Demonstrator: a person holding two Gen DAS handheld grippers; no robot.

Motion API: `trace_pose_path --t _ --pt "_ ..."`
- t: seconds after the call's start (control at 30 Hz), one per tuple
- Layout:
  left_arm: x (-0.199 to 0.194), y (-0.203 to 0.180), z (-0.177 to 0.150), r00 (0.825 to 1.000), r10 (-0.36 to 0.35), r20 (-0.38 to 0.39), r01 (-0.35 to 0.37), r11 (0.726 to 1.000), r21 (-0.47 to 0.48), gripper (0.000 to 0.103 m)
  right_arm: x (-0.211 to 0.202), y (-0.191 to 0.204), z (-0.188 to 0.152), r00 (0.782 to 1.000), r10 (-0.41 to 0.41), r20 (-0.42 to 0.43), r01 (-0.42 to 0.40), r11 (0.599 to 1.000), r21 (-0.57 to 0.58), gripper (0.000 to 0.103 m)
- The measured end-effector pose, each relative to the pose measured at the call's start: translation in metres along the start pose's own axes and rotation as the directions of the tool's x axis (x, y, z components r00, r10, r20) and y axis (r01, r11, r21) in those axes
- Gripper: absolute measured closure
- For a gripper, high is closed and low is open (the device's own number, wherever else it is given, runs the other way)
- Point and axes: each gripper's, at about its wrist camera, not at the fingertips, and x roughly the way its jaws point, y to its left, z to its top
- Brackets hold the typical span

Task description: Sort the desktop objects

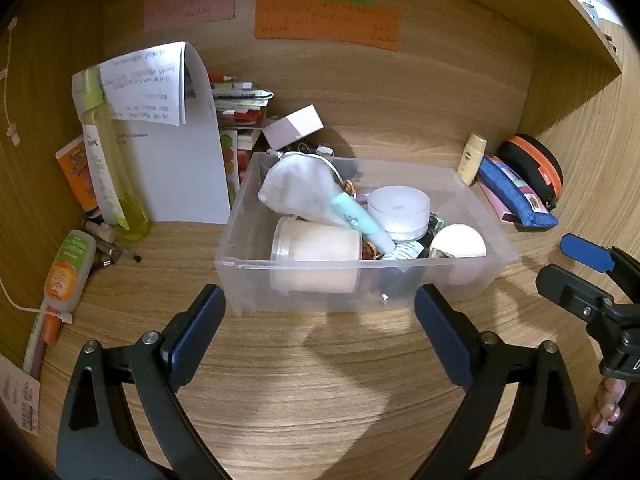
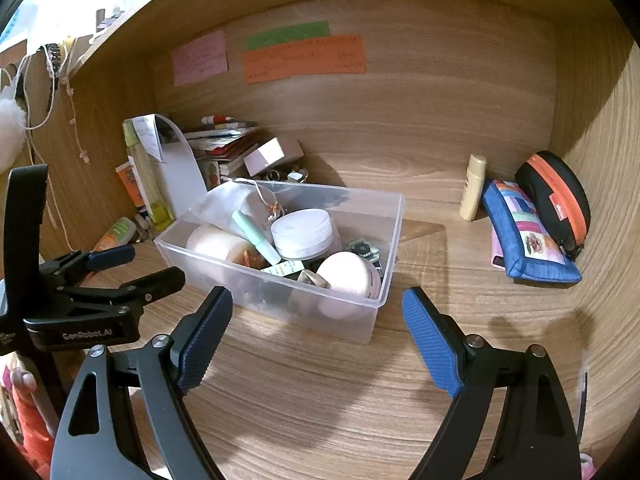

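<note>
A clear plastic bin [image 1: 472, 196] [image 2: 384, 240] stands mid-desk, holding a white pouch [image 1: 296, 188], a mint tube [image 1: 360, 220], a white round jar [image 1: 400, 208] [image 2: 302, 234], a cream cup on its side [image 1: 316, 252] and a pink round case [image 2: 348, 276]. My left gripper [image 1: 320, 320] is open and empty just in front of the bin; it also shows in the right wrist view [image 2: 136, 266]. My right gripper [image 2: 318, 320] is open and empty in front of the bin's right end; it also shows in the left wrist view [image 1: 572, 264].
Left of the bin: a yellow spray bottle [image 1: 108, 160], an orange sunscreen tube [image 1: 76, 176], a glue bottle [image 1: 68, 272], papers [image 1: 180, 152], stacked booklets [image 1: 240, 100], a white box [image 1: 294, 126]. Right: a cream bottle [image 2: 472, 188], a blue pouch [image 2: 528, 236], a black-orange case [image 2: 556, 196]. Wooden walls enclose the desk.
</note>
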Motion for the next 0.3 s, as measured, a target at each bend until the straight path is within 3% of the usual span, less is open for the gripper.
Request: trace_pose_path --t 0.2,0.3 --pt "-0.008 -0.0014 -0.0004 0.998 0.016 0.061 -0.017 1.0 0.014 0.006 0.0024 -0.0015 -0.0016 1.0 -0.002 -0.009 0.003 1.0 0.001 0.018" --pt "-0.0066 0.0017 0.0017 0.999 0.003 0.037 -0.004 1.0 0.004 0.004 0.0058 -0.0029 -0.0026 1.0 -0.005 -0.02 0.005 1.0 0.003 0.018"
